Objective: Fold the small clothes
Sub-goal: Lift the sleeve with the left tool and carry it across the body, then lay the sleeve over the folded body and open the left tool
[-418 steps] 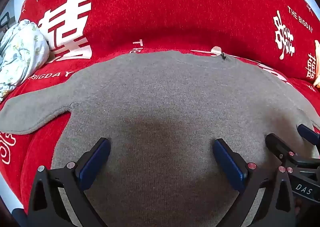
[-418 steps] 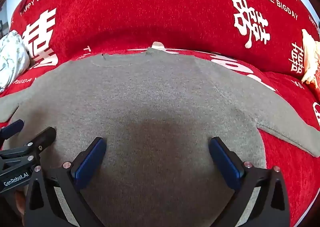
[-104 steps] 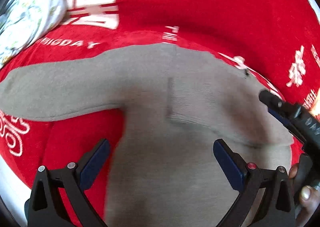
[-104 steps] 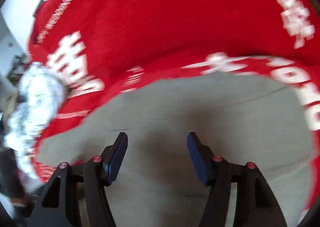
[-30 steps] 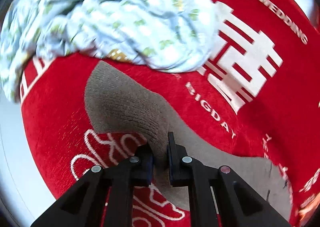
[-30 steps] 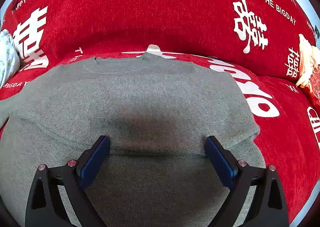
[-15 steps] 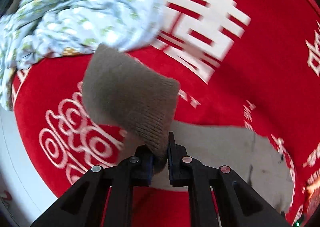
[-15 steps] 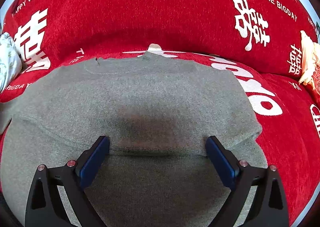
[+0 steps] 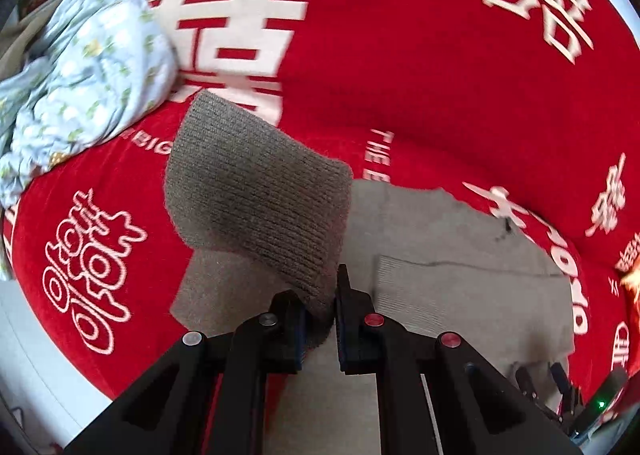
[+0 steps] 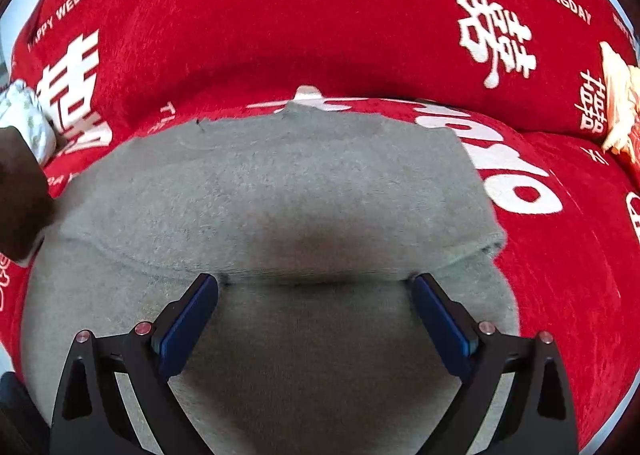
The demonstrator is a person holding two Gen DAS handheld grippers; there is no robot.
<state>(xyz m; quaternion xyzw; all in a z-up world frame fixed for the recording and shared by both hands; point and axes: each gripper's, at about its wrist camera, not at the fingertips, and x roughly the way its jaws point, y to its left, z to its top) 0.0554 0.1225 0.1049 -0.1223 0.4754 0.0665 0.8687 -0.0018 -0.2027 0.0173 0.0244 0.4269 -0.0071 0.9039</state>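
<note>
Grey sweater [image 10: 280,191] flat on red sofa cover [image 10: 320,35], left gripper [image 9: 320,319] pinched tight on lifted sleeve cuff [image 9: 260,199], right gripper [image 10: 316,315] spread wide over sweater, holding nothing, blue flowery cloth [image 9: 80,83] nearby

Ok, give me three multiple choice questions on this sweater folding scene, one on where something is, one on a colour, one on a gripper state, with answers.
1. Where does the pale floral cloth lie?
A. left of the sweater
B. on top of the sweater
C. between the right gripper's fingers

2. What colour is the sweater?
A. blue
B. grey
C. white

3. What is the left gripper doing?
A. open above the cover
B. shut on nothing
C. shut on the sleeve

Answers:
1 A, it sits bunched on the red cover at upper left.
2 B, the knit is grey in both views.
3 C, the sleeve is pinched in its jaws; the right gripper is open.
</note>
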